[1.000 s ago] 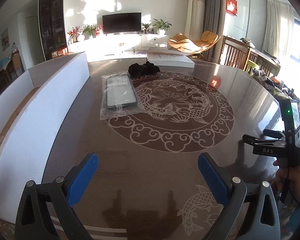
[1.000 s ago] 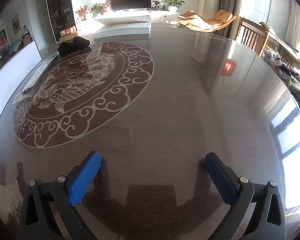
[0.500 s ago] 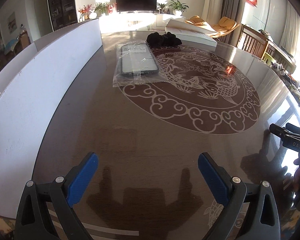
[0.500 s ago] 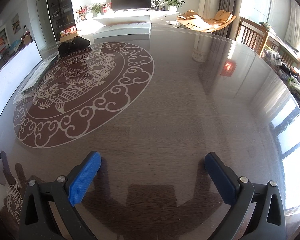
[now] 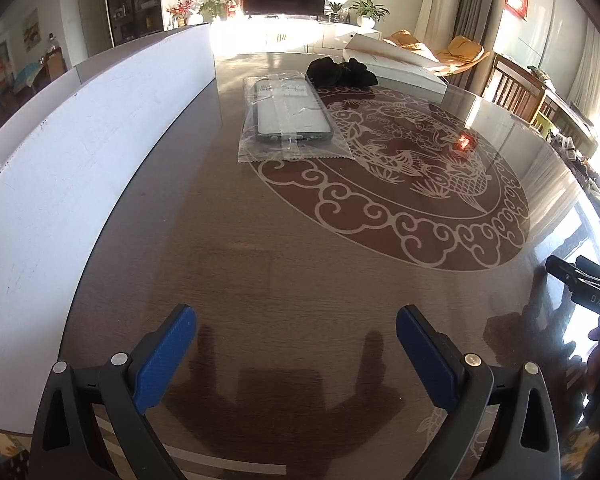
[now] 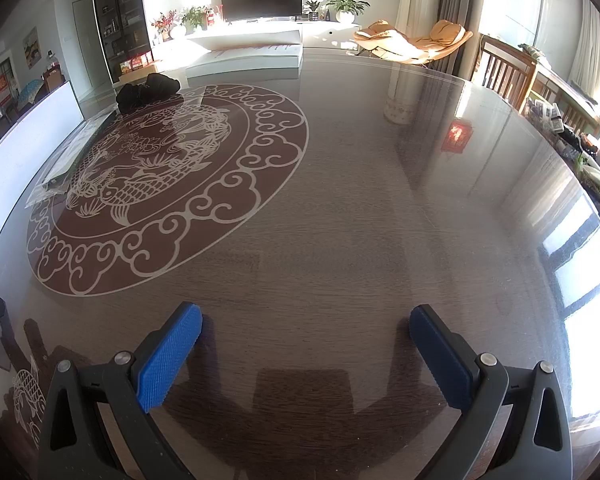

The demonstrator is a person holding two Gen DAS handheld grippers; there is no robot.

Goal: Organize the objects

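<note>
A phone case in a clear plastic bag (image 5: 290, 114) lies flat on the glossy brown table (image 5: 260, 264), far ahead of my left gripper (image 5: 296, 344), which is open and holds nothing. Behind the bag sits a crumpled black cloth (image 5: 342, 72). In the right wrist view the same bag (image 6: 66, 160) shows at the far left edge and the black cloth (image 6: 148, 90) lies beyond it. My right gripper (image 6: 306, 348) is open over bare table, well away from both.
A long white board (image 5: 80, 152) stands upright along the table's left side. A flat white box (image 5: 396, 64) rests at the far end. The other handheld gripper body (image 5: 592, 292) with a hand shows at the right edge. Wooden chairs (image 6: 504, 72) stand beyond the table.
My left gripper has swung left and moved forward, so the bagged case and white board look nearer. The right gripper has stayed still.
</note>
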